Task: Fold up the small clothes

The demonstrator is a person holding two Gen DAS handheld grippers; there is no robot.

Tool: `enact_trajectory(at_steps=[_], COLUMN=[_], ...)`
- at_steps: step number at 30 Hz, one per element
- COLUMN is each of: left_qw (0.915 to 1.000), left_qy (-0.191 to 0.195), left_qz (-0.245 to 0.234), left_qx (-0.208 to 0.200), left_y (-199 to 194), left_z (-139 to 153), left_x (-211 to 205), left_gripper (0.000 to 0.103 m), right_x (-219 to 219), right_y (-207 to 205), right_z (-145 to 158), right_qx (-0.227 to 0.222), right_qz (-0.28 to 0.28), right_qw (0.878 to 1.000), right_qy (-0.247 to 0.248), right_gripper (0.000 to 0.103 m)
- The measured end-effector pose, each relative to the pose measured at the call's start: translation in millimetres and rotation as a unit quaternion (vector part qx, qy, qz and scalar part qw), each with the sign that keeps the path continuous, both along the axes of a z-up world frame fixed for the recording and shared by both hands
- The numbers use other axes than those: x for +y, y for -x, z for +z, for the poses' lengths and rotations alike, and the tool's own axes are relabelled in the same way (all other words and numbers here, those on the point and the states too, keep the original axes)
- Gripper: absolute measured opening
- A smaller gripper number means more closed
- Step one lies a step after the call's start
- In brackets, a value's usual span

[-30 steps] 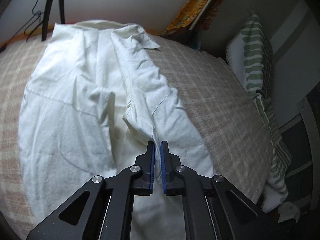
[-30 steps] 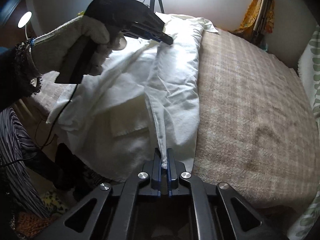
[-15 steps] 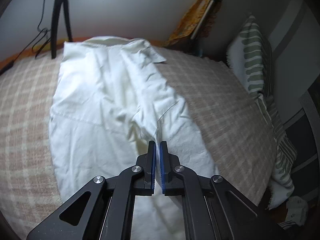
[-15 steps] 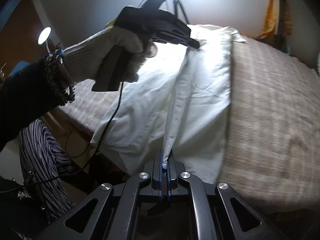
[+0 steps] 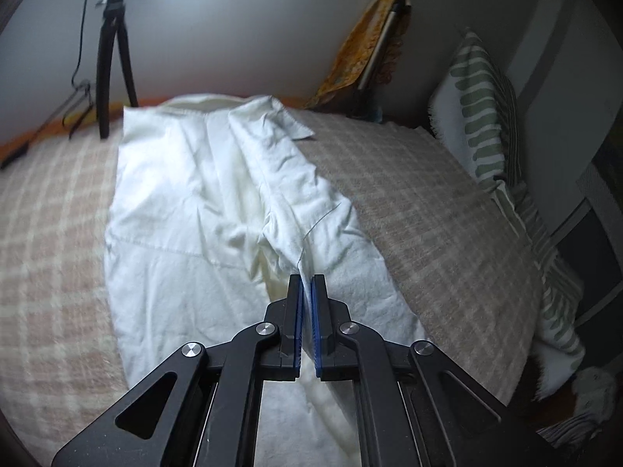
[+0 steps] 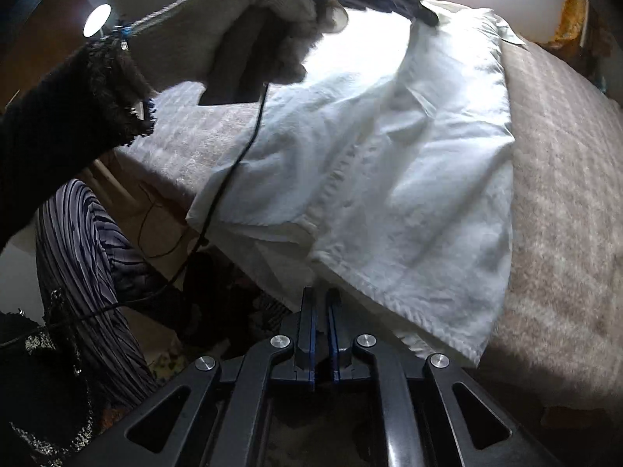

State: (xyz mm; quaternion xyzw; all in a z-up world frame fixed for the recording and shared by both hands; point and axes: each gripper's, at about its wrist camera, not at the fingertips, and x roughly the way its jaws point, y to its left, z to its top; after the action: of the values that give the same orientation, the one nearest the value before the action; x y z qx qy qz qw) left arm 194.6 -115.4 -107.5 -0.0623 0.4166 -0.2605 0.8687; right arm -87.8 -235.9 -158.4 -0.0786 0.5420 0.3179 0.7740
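A white garment (image 5: 218, 210), which looks like small trousers, lies spread on a bed covered by a beige checked blanket (image 5: 436, 210). Its near end hangs over the bed edge at 6 o'clock. The left hand-held gripper (image 5: 307, 284) has its blue-lined jaws pressed together on a raised fold of the white cloth near the garment's middle. A gloved left hand (image 6: 233, 43) with a dark sleeve grips its handle. The right hand-held gripper (image 6: 321, 299) sits at the garment's near hem. Its jaws have just been opening and now stand slightly apart, with the hem edge at their tips; whether cloth is still between them I cannot tell. A green-patterned pillow (image 5: 483, 116) leans at 3 o'clock and a black tripod (image 5: 113, 58) stands at 11 o'clock.
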Motion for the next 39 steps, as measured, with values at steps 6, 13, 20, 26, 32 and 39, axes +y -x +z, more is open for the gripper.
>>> enact_trajectory(at_steps=[6,13,20,26,32,39], left_qw=[0.9987,0.9983,0.9999,0.9973,0.9956,0.9952], left_qy=[-0.046,-0.045,-0.014,-0.034,-0.038,-0.058], left_qz=[0.012,0.032,-0.009,-0.064,-0.069,-0.051], left_qx=[0.015,0.017,0.002,0.010,0.052,0.061], left_y=[-6,0,40,54,42,31], left_z=[-13,-10,18,6,-22,-37], left_x=[-2,22,34,5,-12,-10], left_gripper=[0.003,0.010,0.010,0.010,0.010,0.010], right_x=[-5,-22,-66,-89,-100,-86], right_y=[-1,1,-3,-10,-18,-1], right_z=[14,32,33,8,-6,19], right_qx=[-0.016,-0.016,-0.055,-0.023,0.011,-0.017], right_qz=[0.004,0.011,-0.071,-0.088,-0.098,-0.092], right_qw=[0.999,0.996,0.995,0.996,0.994,0.993], right_qy=[-0.029,-0.092,-0.046,-0.005,-0.038,-0.073], right_gripper=[0.003,0.015,0.035,0.036,0.028,0.000])
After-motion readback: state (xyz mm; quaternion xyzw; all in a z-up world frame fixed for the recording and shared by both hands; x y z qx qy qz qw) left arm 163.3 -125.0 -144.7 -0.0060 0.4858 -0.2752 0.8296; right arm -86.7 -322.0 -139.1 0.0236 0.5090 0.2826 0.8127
